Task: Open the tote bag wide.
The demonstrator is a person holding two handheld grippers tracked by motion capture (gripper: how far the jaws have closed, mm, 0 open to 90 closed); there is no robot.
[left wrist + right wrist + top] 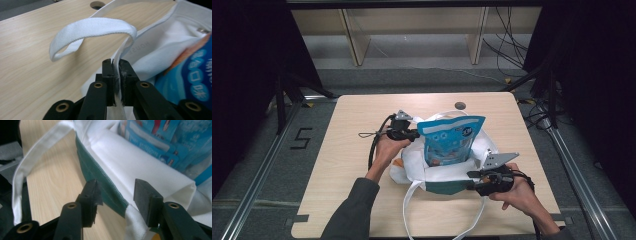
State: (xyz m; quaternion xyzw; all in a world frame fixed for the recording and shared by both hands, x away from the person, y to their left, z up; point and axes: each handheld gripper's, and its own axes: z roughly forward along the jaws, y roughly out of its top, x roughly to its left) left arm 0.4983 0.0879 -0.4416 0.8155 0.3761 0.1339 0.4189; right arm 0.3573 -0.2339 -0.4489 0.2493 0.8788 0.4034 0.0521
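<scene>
A white tote bag (452, 167) with a dark green edge lies in the middle of the table, and a blue snack pouch (449, 140) stands up out of its mouth. My left gripper (414, 134) is shut on the bag's far left rim (119, 75), just below a looping white handle (92, 27). My right gripper (472, 181) is open at the near edge of the bag. Its jaws straddle the green hem (105, 187) without closing on it. The blue pouch (162, 137) shows behind the white fabric fold.
The light wooden table (352, 150) has a round cable hole (460, 105) at its far edge. Two white handles (412, 210) trail toward the table's near edge. A wooden shelf frame (412, 30) and cables stand beyond the table.
</scene>
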